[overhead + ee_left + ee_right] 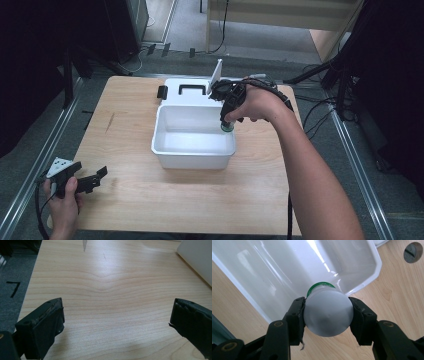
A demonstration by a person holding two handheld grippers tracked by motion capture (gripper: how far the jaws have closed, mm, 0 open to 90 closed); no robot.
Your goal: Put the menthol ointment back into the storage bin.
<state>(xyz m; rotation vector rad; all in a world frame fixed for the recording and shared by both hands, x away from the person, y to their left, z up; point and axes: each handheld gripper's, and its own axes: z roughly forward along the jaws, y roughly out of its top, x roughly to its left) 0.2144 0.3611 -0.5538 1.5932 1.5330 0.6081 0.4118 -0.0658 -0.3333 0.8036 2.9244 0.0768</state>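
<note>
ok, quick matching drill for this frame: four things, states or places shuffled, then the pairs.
Things:
1. left gripper
2. right gripper
3. white bin
4. bottle

States or places:
A. held with its green-ringed end down, over the bin's right rim
B. open, low over bare wood at the table's near left corner
C. middle of the table, lid open behind it
D. shut on a pale round thing

Pairs: 1-B, 2-D, 3-C, 4-A

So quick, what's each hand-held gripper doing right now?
Left hand-held gripper: open, holding nothing, over the table.
Right hand-held gripper: shut on a bottle, above the white tub.
</note>
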